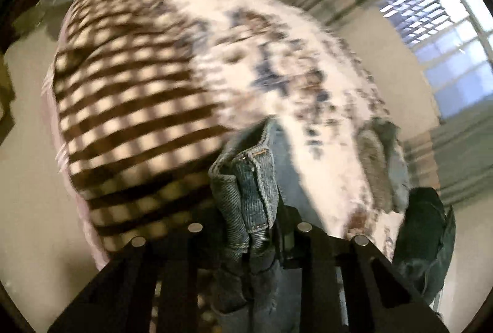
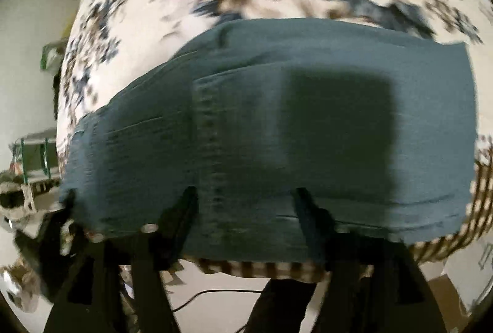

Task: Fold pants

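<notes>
The pants are blue denim jeans. In the left wrist view my left gripper [image 1: 265, 228] is shut on a bunched fold of the jeans [image 1: 246, 188] near a seam and stud, lifted above the bed. In the right wrist view the jeans [image 2: 277, 129] lie spread flat across the near part of the bed, a vertical seam left of centre. My right gripper [image 2: 243, 203] is open, its two fingers resting on or just above the near edge of the denim. Both views are blurred by motion.
The bed [image 1: 215, 40] has a white floral cover and a brown checked blanket [image 1: 129, 105] on its near side [image 2: 480, 185]. A window [image 1: 443, 34] is at right. A dark bundle [image 1: 428, 243] lies at the bed's right edge. A cable [image 2: 215, 294] runs on the floor.
</notes>
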